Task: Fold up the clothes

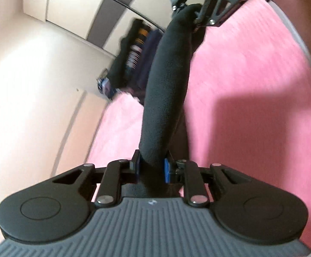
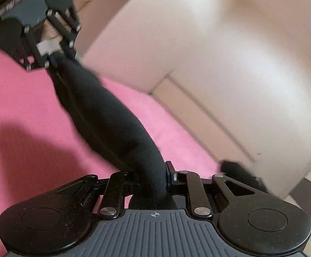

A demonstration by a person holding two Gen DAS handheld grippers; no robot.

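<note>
Black fleece garment (image 1: 166,81), bunched into a thick roll, stretched taut in mid-air above pink bedding (image 1: 251,85)

Both views are brightly and softly lit with a warm pinkish cast, and the pale wall (image 2: 230,53) is washed almost to white in broad patches. Strong fisheye bending curves the wardrobe doors (image 1: 74,15) and the wall's edges, with dark corners round the frame. Motion blur smears the background, most of all the pile of clothes (image 1: 134,60) at the far end of the pink bed cover (image 1: 251,85), while each camera's own claw body near the lens stays sharp, and a soft-edged dark shadow (image 1: 251,120) lies across the cover in both views.
</note>
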